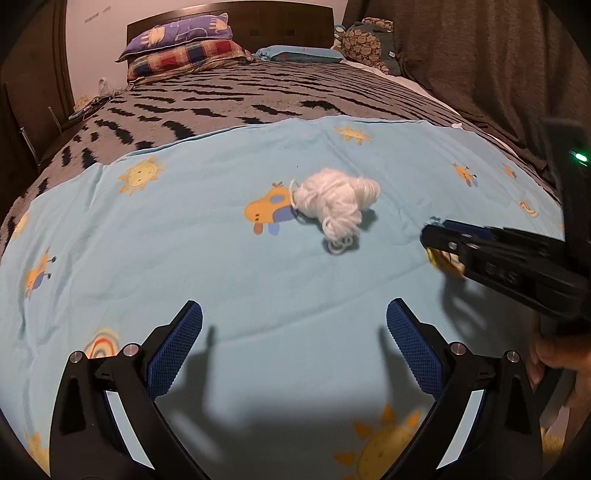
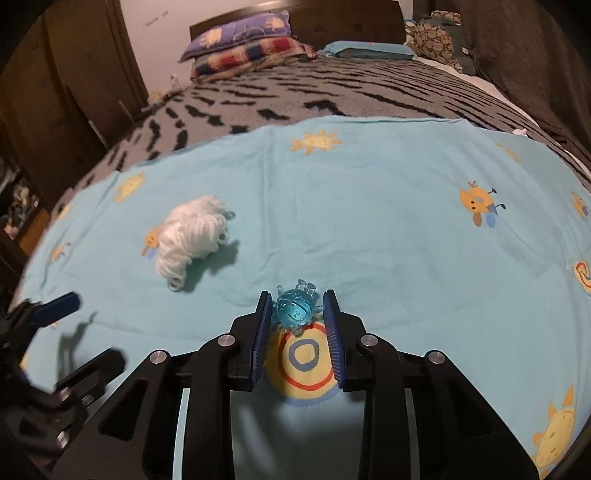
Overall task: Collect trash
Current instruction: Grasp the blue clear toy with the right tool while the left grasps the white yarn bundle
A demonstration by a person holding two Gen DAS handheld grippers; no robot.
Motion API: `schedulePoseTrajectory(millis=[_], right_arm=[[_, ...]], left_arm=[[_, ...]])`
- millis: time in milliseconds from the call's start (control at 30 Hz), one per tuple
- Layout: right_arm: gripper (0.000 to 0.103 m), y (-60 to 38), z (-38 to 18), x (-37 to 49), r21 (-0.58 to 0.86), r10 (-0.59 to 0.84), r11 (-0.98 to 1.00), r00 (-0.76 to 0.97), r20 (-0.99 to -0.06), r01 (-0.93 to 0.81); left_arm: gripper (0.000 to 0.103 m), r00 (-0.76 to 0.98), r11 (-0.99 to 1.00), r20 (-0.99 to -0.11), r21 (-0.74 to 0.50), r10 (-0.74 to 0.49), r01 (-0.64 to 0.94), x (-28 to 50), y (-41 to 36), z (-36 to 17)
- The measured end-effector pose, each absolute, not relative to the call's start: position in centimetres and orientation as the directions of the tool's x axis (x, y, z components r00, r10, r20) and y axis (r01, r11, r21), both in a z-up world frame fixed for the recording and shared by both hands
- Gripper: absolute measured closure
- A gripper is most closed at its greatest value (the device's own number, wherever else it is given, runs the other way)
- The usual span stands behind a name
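Observation:
A white yarn bundle (image 1: 336, 203) lies on the light blue printed sheet (image 1: 207, 243), ahead of my left gripper (image 1: 294, 317), which is open and empty above the sheet. The yarn also shows in the right wrist view (image 2: 188, 236), to the left. My right gripper (image 2: 296, 310) is shut on a small translucent blue plastic toy (image 2: 293, 308), held between its blue pads just above the sheet (image 2: 399, 229). In the left wrist view the right gripper (image 1: 430, 240) comes in from the right, right of the yarn.
The sheet lies over a grey blanket with black marks (image 1: 258, 96). Pillows (image 1: 184, 48) and a dark headboard (image 1: 288, 22) are at the far end. A dark curtain (image 1: 480, 59) hangs at the right. Dark wooden furniture (image 2: 74, 81) stands at the left.

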State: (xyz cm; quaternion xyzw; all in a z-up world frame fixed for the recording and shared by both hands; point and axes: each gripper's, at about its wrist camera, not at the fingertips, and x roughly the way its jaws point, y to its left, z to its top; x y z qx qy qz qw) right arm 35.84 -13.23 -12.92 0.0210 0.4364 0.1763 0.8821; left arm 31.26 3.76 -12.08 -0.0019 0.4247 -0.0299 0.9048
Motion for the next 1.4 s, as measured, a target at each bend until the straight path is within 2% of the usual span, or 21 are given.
schedulePoseTrajectory(millis=[233, 600, 633, 667, 700, 767, 933, 1200, 1400], right_arm=[[0.073, -15.9, -11.0, 35.6, 0.176, 0.316, 0.944, 0.615, -0.723, -0.279], [0.073, -17.9, -10.9, 35.3, 0.220, 0.346, 0.937, 0.627, -0.698, -0.272], [0.073, -17.9, -11.0, 35.2, 0.221, 0.347, 0.936, 0.626, -0.699, -0.273], [0.073, -17.9, -11.0, 35.0, 0.223, 0.350, 0.935, 0.624, -0.699, -0.274], [0.073, -18.0, -11.1, 34.8, 0.225, 0.351, 0.935, 0.623, -0.699, -0.275], [0.073, -18.1, -11.0, 34.4, 0.229, 0.353, 0.934, 0.621, -0.700, -0.273], [0.073, -18.6, -10.1, 32.0, 0.225, 0.364, 0.930, 0.634, -0.682, -0.292], [0.073, -20.9, -7.3, 24.6, 0.228, 0.368, 0.929, 0.667, -0.648, -0.291], [0.073, -22.4, -5.9, 17.6, 0.203, 0.350, 0.936, 0.691, -0.633, -0.288]], left_arm=[[0.008, 0.643, 0.997, -0.762, -0.050, -0.075, 0.056, 35.0, 2.9, -12.0], [0.011, 0.633, 0.995, -0.768, -0.062, -0.101, 0.083, 40.4, 1.0, -12.6], [0.022, 0.624, 0.993, -0.773, -0.068, -0.116, 0.100, 40.7, 0.6, -12.8], [0.042, 0.611, 0.991, -0.781, -0.073, -0.127, 0.113, 40.9, 0.4, -13.1], [0.050, 0.604, 0.992, -0.788, -0.063, -0.117, 0.111, 41.0, 0.2, -13.4], [0.052, 0.611, 0.993, -0.784, -0.052, -0.109, 0.110, 40.7, 0.0, -13.4], [0.054, 0.635, 0.990, -0.760, -0.084, -0.139, 0.117, 37.3, 0.2, -11.6], [0.054, 0.705, 0.984, -0.690, -0.066, -0.165, 0.166, 25.7, -0.6, -7.0], [0.054, 0.721, 0.978, -0.666, -0.071, -0.193, 0.196, 16.9, -1.6, -6.1]])
